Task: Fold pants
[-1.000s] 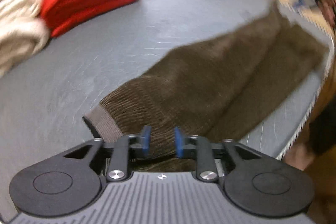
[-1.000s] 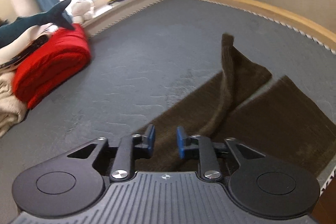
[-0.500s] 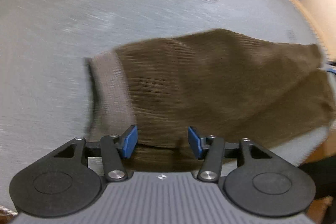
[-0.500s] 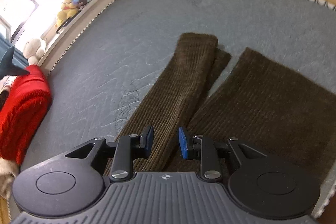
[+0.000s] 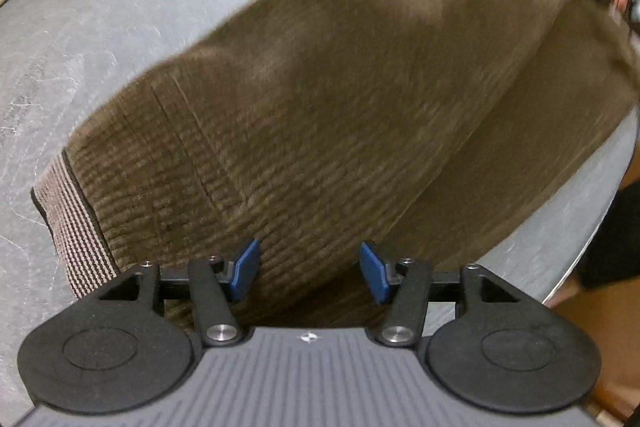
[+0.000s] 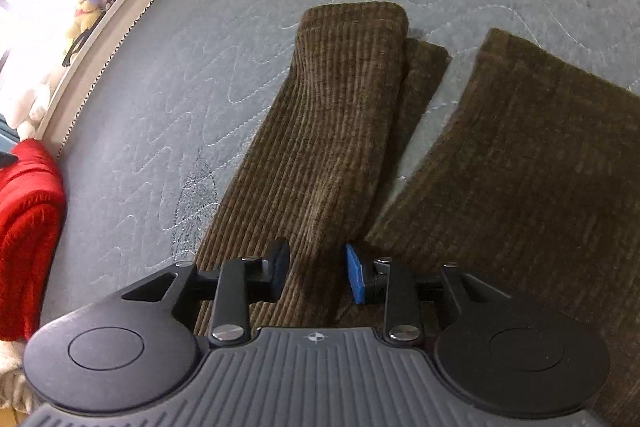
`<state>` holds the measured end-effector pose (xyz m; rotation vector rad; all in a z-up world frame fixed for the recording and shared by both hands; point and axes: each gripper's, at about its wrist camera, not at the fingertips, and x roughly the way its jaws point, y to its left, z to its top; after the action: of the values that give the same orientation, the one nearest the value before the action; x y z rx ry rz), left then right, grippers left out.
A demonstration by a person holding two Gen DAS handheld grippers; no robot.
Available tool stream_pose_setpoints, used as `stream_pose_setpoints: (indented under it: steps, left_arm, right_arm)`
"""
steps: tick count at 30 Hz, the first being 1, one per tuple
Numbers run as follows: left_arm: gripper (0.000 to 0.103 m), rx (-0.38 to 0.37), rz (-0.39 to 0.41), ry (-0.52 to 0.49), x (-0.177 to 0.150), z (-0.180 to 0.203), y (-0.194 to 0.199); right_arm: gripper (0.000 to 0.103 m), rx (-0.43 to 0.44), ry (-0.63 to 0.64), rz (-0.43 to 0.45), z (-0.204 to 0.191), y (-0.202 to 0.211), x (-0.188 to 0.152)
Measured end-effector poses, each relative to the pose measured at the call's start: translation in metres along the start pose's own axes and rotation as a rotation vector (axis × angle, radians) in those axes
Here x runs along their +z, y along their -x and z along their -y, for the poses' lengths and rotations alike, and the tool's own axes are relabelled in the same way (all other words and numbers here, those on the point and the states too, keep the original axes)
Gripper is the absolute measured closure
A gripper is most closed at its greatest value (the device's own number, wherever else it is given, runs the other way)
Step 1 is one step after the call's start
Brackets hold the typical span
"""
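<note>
While no writing shows, brown corduroy pants (image 6: 320, 155) cover the grey mattress (image 6: 168, 115).

Pants (image 6: 328, 131): ribbed brown corduroy cloth, matt. Mattress (image 6: 224, 39): grey quilted fabric, stitched. Blanket (image 6: 28, 227): red, plush.

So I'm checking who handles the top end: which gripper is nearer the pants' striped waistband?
Left. The left gripper, jaws opening, hangs over the pants just beside the waistband. The right gripper, jaws closing, is down by the legs.
</note>
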<state>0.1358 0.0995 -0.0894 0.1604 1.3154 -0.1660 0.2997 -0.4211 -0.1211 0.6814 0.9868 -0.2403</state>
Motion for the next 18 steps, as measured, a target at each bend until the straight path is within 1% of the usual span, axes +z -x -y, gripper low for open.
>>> stream_pose_setpoints:
  steps: [1, 3, 7, 8, 9, 11, 12, 16, 18]
  left_arm:
    - [0.041, 0.009, -0.006, -0.027, -0.001, 0.003, -0.004]
    - [0.041, 0.041, -0.003, -0.101, -0.003, 0.012, -0.009]
    - [0.042, 0.100, 0.003, -0.229, -0.011, 0.028, -0.013]
    - [0.050, 0.111, 0.007, -0.254, -0.014, 0.031, -0.012]
    - [0.066, 0.133, 0.013, -0.275, -0.016, 0.032, -0.011]
    - [0.083, 0.166, 0.031, -0.304, -0.022, 0.034, -0.006]
    - [0.091, 0.161, 0.054, -0.299, -0.024, 0.032, 0.000]
    - [0.094, 0.142, 0.133, -0.233, -0.042, 0.014, 0.034]
    - [0.094, 0.131, 0.181, -0.213, -0.055, 0.005, 0.056]
  right_arm:
    - [0.091, -0.015, 0.007, 0.004, -0.001, 0.001, 0.000]
    - [0.094, 0.007, -0.008, 0.010, 0.001, 0.006, 0.001]
    - [0.096, 0.056, -0.022, 0.037, 0.005, 0.033, 0.004]
    - [0.096, 0.067, -0.023, 0.047, 0.005, 0.042, 0.004]
    - [0.096, 0.081, -0.018, 0.057, 0.006, 0.054, 0.003]
    - [0.096, 0.091, 0.005, 0.072, 0.007, 0.072, 0.003]
    - [0.096, 0.098, 0.013, 0.080, 0.010, 0.085, 0.001]
    - [0.096, 0.082, -0.016, 0.101, 0.033, 0.131, -0.009]
    - [0.097, 0.042, -0.024, 0.089, 0.051, 0.152, -0.021]
